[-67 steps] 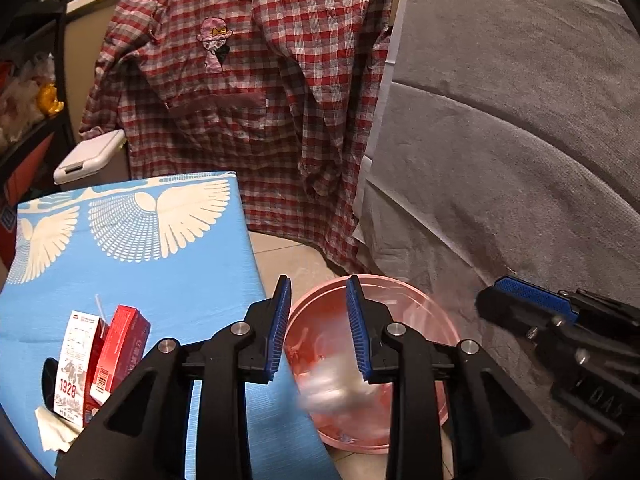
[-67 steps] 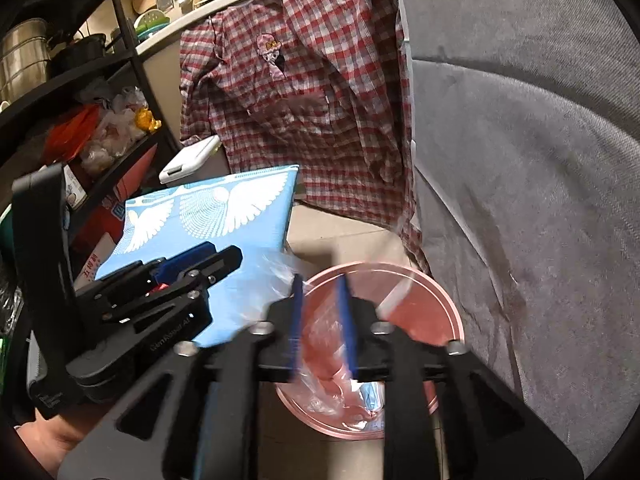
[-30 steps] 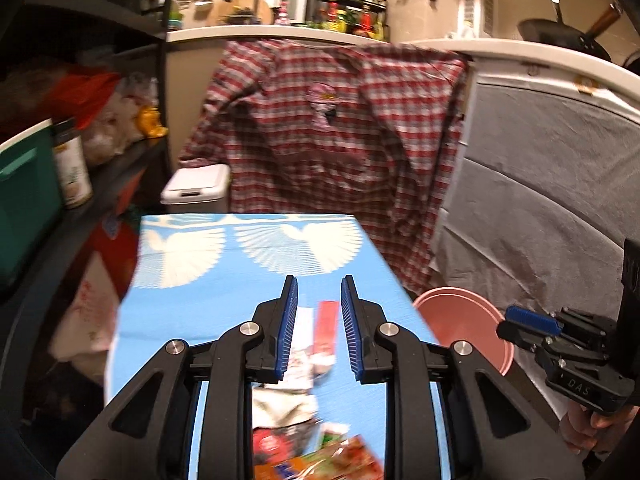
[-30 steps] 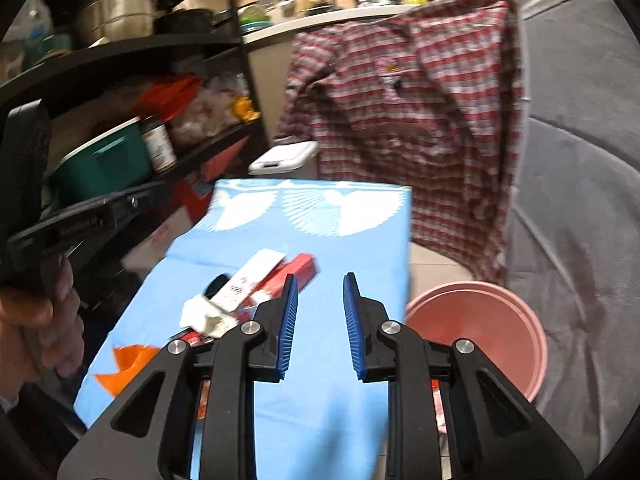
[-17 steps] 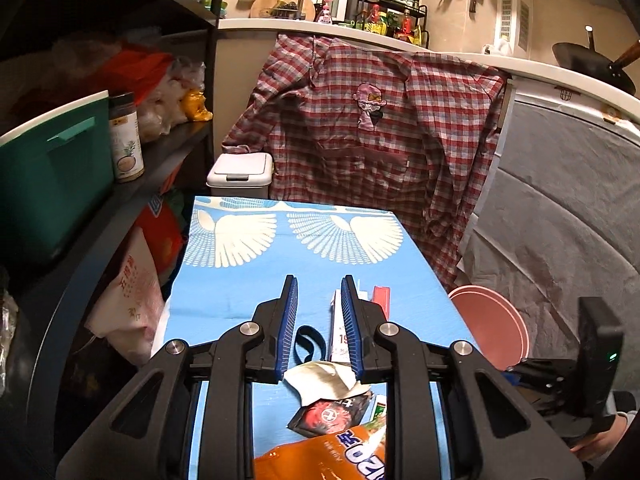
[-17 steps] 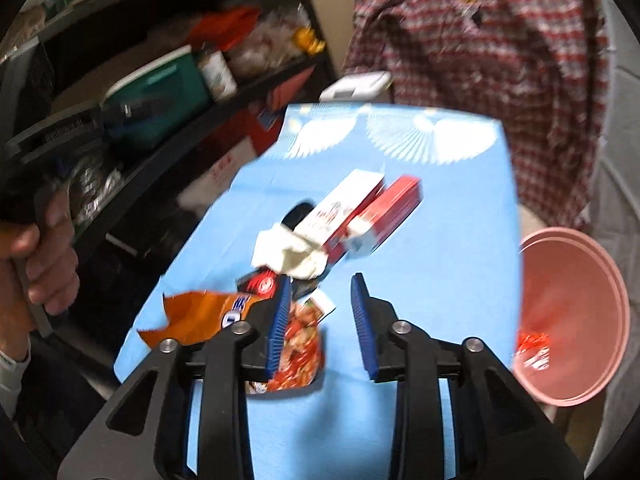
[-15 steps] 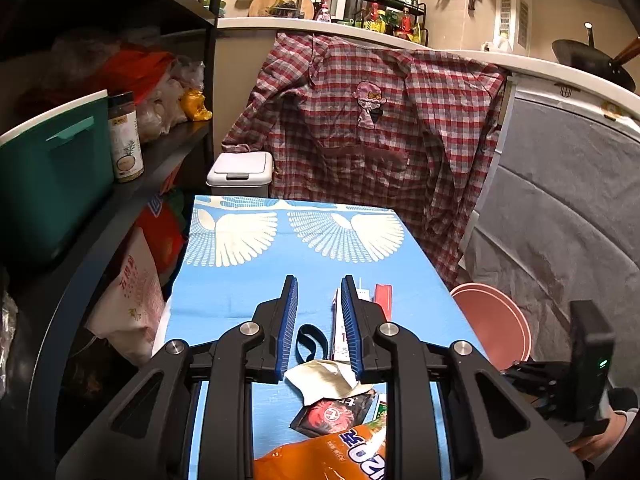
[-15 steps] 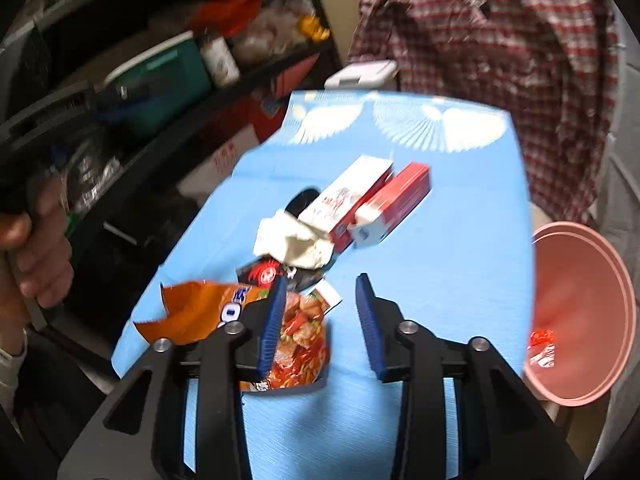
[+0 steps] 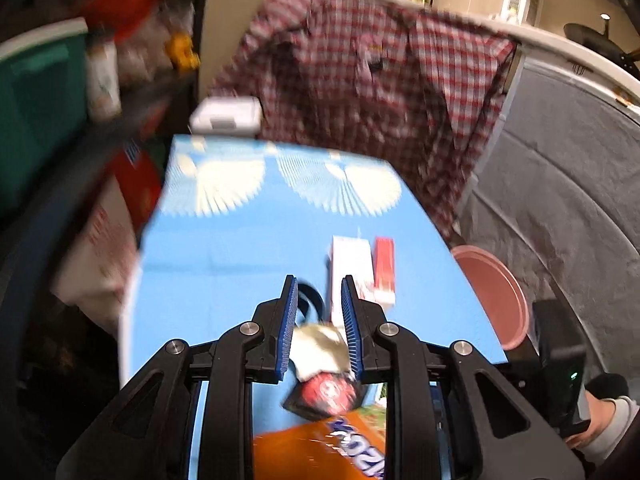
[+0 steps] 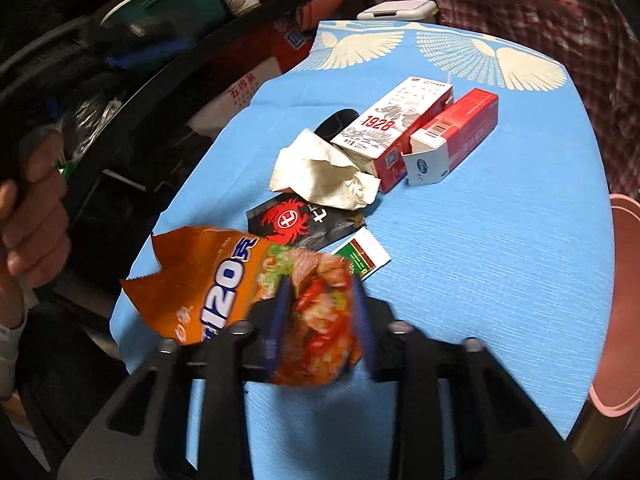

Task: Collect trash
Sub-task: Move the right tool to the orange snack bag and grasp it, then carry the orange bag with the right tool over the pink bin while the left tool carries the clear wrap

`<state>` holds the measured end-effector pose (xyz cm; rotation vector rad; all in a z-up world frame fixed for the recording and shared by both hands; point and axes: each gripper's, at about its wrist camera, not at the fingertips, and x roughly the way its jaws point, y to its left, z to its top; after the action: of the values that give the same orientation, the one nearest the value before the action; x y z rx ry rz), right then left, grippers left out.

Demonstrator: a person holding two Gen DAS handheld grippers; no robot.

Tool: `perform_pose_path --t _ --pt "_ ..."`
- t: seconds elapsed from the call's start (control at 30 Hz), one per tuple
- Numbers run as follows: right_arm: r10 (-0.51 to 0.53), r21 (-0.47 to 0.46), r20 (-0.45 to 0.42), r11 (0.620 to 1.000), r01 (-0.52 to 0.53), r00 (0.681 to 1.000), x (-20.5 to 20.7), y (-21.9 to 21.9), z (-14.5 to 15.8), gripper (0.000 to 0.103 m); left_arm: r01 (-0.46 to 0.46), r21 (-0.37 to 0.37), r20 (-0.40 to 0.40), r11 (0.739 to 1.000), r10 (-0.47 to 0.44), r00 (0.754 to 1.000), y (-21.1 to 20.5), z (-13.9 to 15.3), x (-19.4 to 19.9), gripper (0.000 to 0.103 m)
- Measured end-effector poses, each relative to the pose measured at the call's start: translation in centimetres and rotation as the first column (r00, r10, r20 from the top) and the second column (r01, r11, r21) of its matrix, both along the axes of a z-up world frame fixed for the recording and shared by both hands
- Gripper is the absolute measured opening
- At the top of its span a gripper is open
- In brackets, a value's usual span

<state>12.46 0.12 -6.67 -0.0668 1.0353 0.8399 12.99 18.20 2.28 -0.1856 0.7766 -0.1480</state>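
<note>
Counter (image 10: 500, 264): covered in a blue cloth printed with white wing shapes at the far end. Trash lies in a loose cluster along its left and middle portion.

Orange snack bag (image 10: 224, 280): torn open, nearest the near edge of the counter. Its printed end sits between the fingers of the right tool (image 10: 320, 308). That tool is blurred, its jaws parted to either side of the bag; whether they press on it cannot be told.

Black wrapper (image 10: 304, 220) with a red crab emblem: flat on the cloth just beyond the orange bag, partly under the crumpled paper.

Crumpled paper (image 10: 320, 172): cream-coloured, resting on the black wrapper and touching the near end of the milk carton.

Milk carton (image 10: 396, 128): white and red, marked "1928", lying on its side. A black loop (image 10: 336, 120) lies against its left side.

Red box (image 10: 456, 140): lying on its side just beside the carton on the right, one end flap open.

Small green-and-white packet (image 10: 364, 256): flat, touching the far edge of the orange bag.

Left tool (image 9: 318, 320): released, blue-padded jaws standing apart and holding nothing, hovering above the crumpled paper and black wrapper. The view is motion-blurred.

Pink bin (image 9: 492, 292): beyond the counter's right edge, lower than the surface.

Surroundings: plaid shirt (image 9: 380, 88) hanging past the far end; white lidded container (image 9: 226, 116) beneath it; dark shelving (image 10: 132, 40) with a green tub along the left.
</note>
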Motion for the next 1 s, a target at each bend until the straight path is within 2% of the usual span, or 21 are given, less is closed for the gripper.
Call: perform_pose_path --t 0.1,0.2,0.43,0.57,0.67,0.83,1.0 --pt "0.009 0.002 0.008 1.0 -0.009 1.0 -0.1 0.0 0.1 0.005 0.035 -0.053 -0.097 0.998 -0.04 0.994 -0.7 -2.5 1.0 0.024" --pt "0.012 0.005 0.02 1.0 -0.012 1.0 -0.3 -0.2 0.5 0.003 0.051 -0.114 -0.181 0.992 -0.072 0.981 -1.4 -4.6 2.0 0.031" --pt "0.001 0.021 0.028 1.0 -0.002 1.0 0.0 -1.1 0.9 0.002 0.076 -0.063 -0.263 0.995 -0.09 0.961 -3.5 -7.1 3.2 0.03" --pt "-0.001 0.033 0.04 0.999 -0.001 0.999 -0.1 -1.5 1.4 0.002 0.08 -0.052 -0.271 0.995 -0.091 0.958 -3.7 -7.2 3.2 0.007" --pt "-0.002 0.044 0.051 0.999 0.0 0.999 -0.2 -1.6 1.9 0.002 0.072 -0.053 -0.258 0.996 -0.083 0.963 -3.3 -6.5 3.0 0.001" --pt "-0.011 0.074 0.083 0.997 0.005 0.996 -0.8 -2.4 3.2 0.002 0.054 -0.042 -0.222 0.998 -0.062 0.973 -2.8 -5.1 2.5 0.0" --pt "-0.066 0.138 0.124 0.989 0.049 0.99 -1.1 -4.2 5.5 0.002 0.032 -0.009 -0.167 0.999 -0.033 0.985 -2.3 -3.1 1.7 0.0"
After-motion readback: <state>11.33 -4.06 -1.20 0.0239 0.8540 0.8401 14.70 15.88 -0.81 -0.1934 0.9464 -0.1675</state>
